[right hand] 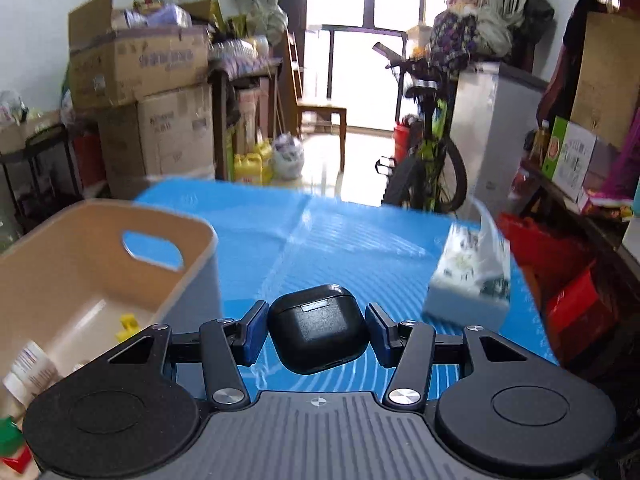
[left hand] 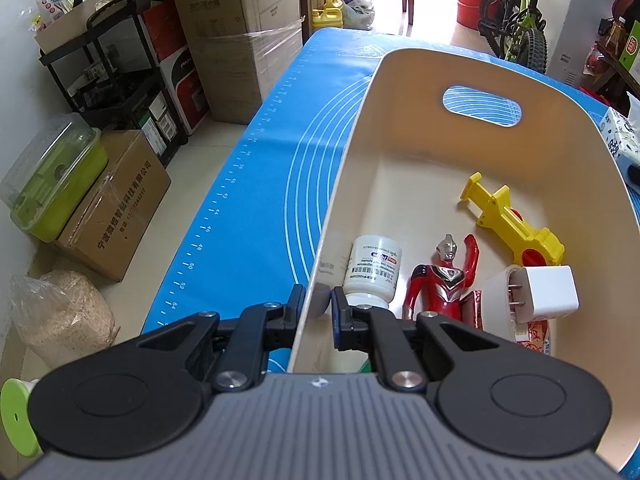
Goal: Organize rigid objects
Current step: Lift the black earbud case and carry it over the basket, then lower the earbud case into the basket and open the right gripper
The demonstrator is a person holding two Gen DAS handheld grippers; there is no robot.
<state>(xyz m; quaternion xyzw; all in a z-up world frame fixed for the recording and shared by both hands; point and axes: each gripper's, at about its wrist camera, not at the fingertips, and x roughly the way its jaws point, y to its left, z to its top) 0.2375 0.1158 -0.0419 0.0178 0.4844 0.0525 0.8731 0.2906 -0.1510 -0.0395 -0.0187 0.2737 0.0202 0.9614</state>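
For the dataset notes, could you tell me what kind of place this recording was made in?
Most likely a lived-in home used partly for storage: stacked cardboard boxes, a child's bicycle by the balcony door, and a table under a blue mat.

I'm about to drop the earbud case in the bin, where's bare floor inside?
The bin's far floor, between the handle-slot wall and the yellow toy, is bare. The near end is crowded: pill bottle, red figure, white charger.
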